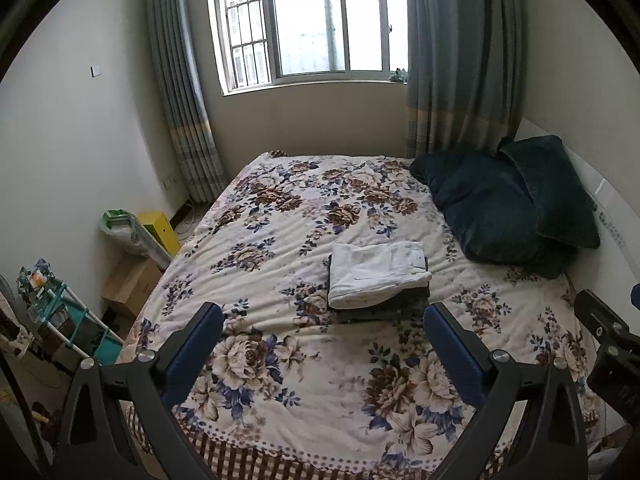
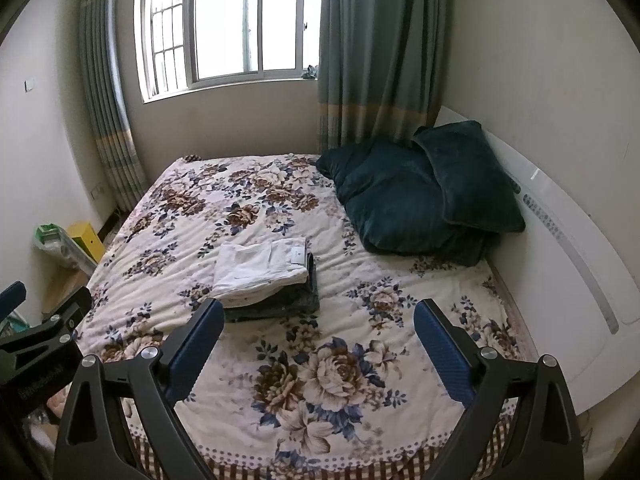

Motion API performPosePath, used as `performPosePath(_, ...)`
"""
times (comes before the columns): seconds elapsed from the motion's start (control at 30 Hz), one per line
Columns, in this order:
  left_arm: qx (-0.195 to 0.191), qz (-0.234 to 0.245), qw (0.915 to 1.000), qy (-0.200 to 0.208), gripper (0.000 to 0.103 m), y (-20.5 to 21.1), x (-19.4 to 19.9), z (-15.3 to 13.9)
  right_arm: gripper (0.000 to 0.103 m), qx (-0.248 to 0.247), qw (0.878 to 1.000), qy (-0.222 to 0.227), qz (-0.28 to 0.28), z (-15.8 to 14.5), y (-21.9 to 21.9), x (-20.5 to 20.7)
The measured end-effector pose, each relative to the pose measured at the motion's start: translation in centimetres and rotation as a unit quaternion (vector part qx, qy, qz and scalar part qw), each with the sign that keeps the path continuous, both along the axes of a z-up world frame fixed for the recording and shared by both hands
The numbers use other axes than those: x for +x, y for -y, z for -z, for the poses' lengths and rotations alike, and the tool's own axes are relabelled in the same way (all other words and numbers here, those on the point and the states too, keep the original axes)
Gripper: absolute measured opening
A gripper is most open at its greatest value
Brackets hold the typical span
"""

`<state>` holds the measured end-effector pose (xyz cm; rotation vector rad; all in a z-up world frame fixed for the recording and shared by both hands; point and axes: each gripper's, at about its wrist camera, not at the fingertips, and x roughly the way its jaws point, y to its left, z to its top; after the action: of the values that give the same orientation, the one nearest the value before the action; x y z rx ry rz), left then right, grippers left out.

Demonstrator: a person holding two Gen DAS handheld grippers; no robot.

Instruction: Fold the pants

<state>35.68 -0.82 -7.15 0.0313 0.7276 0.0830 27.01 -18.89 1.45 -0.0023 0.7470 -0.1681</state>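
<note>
Folded white pants (image 1: 376,272) lie on top of a folded dark garment (image 1: 384,308) in the middle of the floral bedspread (image 1: 304,380). The stack also shows in the right wrist view, white pants (image 2: 260,268) over the dark garment (image 2: 280,306). My left gripper (image 1: 324,316) is open and empty, held above the near part of the bed, short of the stack. My right gripper (image 2: 316,312) is open and empty, held above the bed to the right of the stack. Neither gripper touches the clothes.
Dark teal pillows (image 1: 508,204) lie at the bed's far right against a white headboard (image 2: 568,264). A window (image 1: 312,20) with grey curtains is behind the bed. Boxes (image 1: 132,284), a yellow box (image 1: 160,228) and a small shelf (image 1: 64,316) stand on the floor left of the bed.
</note>
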Motion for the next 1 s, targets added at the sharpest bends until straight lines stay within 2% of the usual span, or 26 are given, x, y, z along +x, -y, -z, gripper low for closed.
performPosePath(1.0, -0.001, 0.003, 1.0, -0.003, 0.103, -0.5, -0.3, -0.1, 0.099, -0.006, 1.0, -0.002, 0.004, 1.2, -0.1, -1.5)
